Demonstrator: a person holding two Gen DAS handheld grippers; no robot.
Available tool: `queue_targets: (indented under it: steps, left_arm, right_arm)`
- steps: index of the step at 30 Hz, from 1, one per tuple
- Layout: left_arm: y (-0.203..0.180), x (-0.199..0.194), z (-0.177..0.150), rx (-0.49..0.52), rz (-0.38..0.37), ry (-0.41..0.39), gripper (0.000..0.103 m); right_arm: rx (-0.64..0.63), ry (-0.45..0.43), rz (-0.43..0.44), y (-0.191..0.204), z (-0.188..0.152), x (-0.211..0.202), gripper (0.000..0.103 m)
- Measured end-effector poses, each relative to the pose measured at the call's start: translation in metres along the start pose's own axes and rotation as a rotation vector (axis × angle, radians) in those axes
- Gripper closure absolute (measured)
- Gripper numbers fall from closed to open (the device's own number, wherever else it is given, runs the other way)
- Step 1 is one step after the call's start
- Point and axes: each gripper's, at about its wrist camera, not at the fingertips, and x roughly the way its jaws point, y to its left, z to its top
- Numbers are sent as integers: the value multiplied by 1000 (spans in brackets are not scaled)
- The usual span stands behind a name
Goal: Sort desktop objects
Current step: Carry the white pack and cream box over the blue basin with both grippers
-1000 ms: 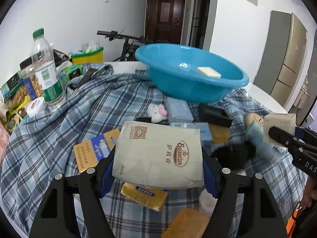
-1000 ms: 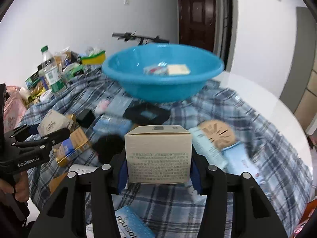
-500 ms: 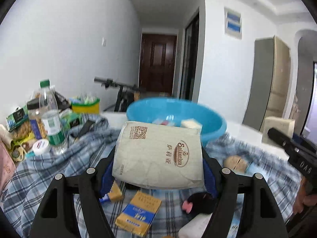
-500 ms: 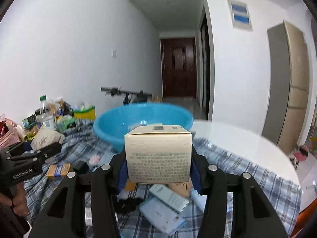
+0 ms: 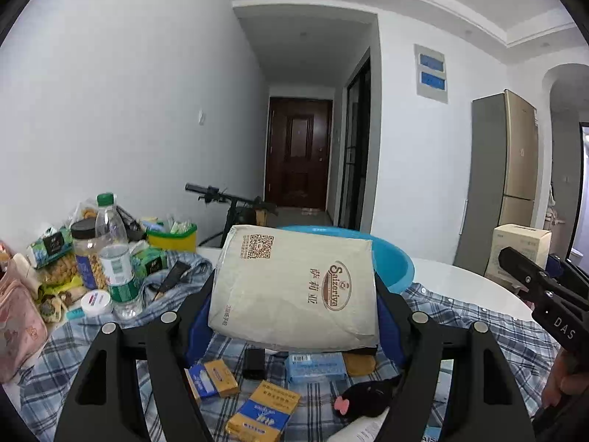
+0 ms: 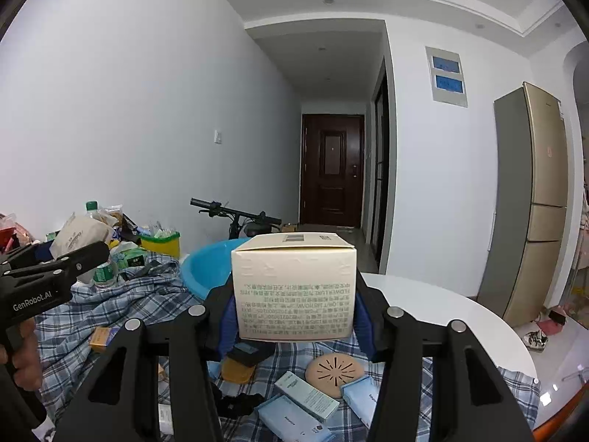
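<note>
Above the desk [image 5: 460,287], left gripper [image 5: 294,328] clamped on packet [image 5: 294,287], right gripper [image 6: 294,316] on box [image 6: 294,287], both raised, likely for dropping into basin [image 6: 206,269].

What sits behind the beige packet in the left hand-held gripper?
Directly behind the beige packet only the rim of the blue basin shows, with bicycle handlebars beyond it. The packet covers the basin's inside, so its contents cannot be seen.

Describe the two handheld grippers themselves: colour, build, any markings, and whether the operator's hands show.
Both grippers, left gripper and right gripper, are matte black with angular cut-out arms, silver bolts and blue pads inside the jaws. White lettering: "GenRobot.AI" on the left, "DAS" on the right. Bare hand visible; no cables seen.
</note>
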Motion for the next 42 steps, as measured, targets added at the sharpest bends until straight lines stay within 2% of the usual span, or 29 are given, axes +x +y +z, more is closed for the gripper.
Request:
queue_targets:
  steps: [7,19,24,29,42]
  left_arm:
    - [7,0,-2,-32,-6,0,28]
    - [6,22,-2,-18,-1,19,28]
    - [7,47,19,2,11,-13,28]
    - [8,65,47,10,11,-68,28]
    - [7,134,96,-59,-16,-77,28]
  right_arm:
    - [19,11,13,-5,0,1,53]
    - [8,43,20,-9,-6,16,53]
    - [-2,50,28,-15,2,36,53]
    - [-30,18,-1,-23,20,56,53]
    - [-65,-65,15,-24,79,105,53]
